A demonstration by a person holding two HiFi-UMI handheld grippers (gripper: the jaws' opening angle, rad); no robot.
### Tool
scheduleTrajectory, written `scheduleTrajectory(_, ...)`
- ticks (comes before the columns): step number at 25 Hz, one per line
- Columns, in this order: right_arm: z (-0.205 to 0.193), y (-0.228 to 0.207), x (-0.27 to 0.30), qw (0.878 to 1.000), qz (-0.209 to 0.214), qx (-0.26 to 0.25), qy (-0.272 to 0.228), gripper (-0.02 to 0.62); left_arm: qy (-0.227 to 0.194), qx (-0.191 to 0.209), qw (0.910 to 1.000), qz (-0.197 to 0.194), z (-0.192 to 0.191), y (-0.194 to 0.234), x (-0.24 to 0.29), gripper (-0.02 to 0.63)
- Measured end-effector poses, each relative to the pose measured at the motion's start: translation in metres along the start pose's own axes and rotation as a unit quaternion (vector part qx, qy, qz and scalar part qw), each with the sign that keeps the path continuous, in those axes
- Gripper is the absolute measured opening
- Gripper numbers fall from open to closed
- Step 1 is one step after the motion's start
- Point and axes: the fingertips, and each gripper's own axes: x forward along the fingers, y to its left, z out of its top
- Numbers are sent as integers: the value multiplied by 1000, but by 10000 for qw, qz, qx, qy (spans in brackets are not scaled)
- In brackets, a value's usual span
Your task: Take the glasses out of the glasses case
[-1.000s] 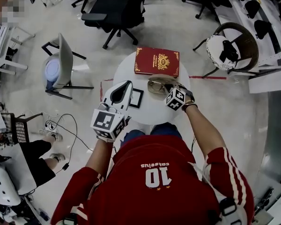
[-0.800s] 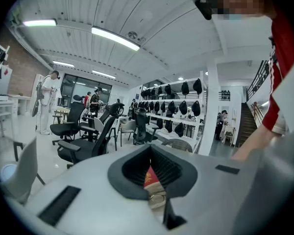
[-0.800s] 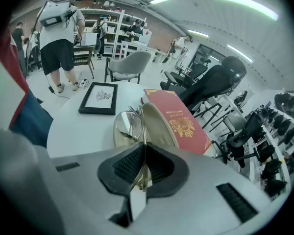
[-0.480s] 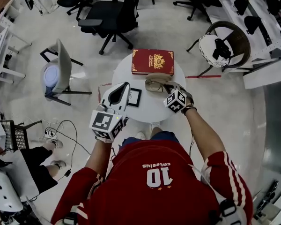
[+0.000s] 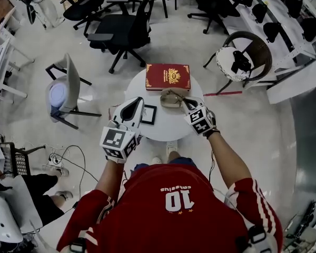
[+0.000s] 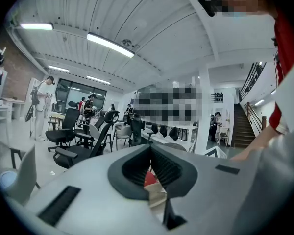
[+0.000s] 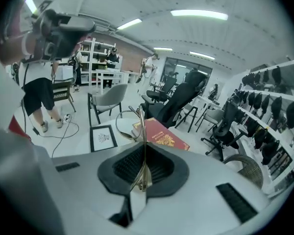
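Glasses point(image 7: 143, 131) with a thin gold wire frame are pinched in the right claw point(image 7: 145, 150), whose jaws are closed narrow on one temple arm. The lens rim juts out past the tips, held up off the desk point(image 5: 166, 129). In the head view the right claw sits over the right side of the round white desk, just beside the tan glasses case point(image 5: 170, 97). The case lies on the desk close to a red book point(image 5: 167, 76). The book has a gold crest on its cover and lies at the far edge of the desk. A small black-framed picture point(image 5: 147, 115) lies flat on the left part of the desk, between the case and the left claw point(image 5: 137, 102). The left claw hangs over the desk's left edge, pointing roughly level. Its jaws are drawn together at the tips with nothing between them. Black office chairs point(image 5: 121, 22) stand on the floor beyond the desk.
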Motion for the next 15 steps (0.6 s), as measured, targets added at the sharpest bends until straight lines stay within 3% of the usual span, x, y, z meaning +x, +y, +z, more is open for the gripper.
scheduleTrajectory(8, 53, 25, -58, 9971, 17, 328, -691, 26, -128, 158, 9997, -111, 24, -9, -15, 9)
scheduleTrajectory(15, 103, 29, -115, 9837, -113, 849, -1581, 26, -250, 196, 9994, -124, 40, -9, -26, 9)
